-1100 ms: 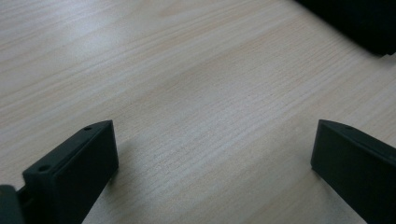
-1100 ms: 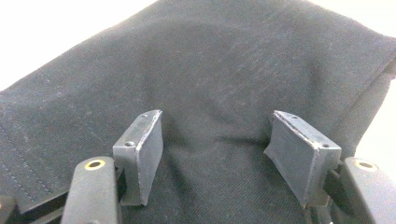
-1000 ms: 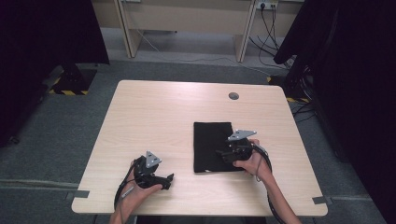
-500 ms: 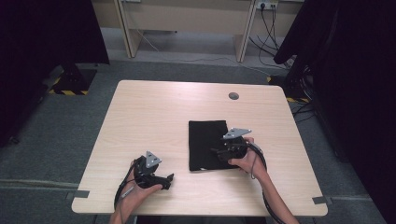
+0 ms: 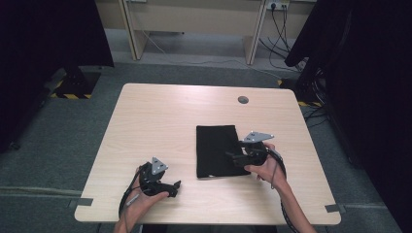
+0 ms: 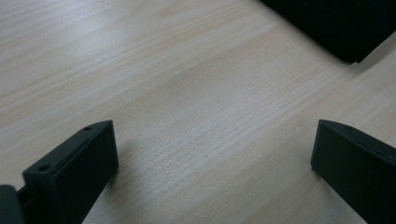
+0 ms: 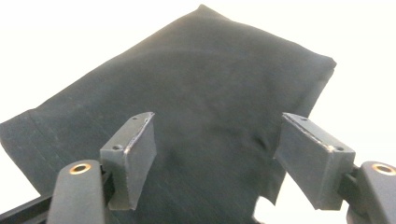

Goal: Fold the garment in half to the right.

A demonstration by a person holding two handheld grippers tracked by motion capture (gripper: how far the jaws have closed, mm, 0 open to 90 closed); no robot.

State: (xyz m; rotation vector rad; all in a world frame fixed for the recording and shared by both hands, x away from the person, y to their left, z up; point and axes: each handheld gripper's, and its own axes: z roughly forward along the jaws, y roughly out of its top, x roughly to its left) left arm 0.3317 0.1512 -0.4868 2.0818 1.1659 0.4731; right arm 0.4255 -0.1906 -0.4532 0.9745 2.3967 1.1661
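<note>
While the left gripper [image 5: 176, 185] is held with jaws apart above bare table [image 5: 160, 121] at the near edge, the right gripper [image 5: 229, 156] is spread wide over the black folded cloth [image 5: 216, 148], whose long axis runs near-to-far right of centre.

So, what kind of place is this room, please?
Probably a lab or recording room, not a home. A plain wooden table stands on grey carpet, dark curtains hang at both sides, and cables run from a wall socket behind. On the table lies a folded black cloth.
</note>
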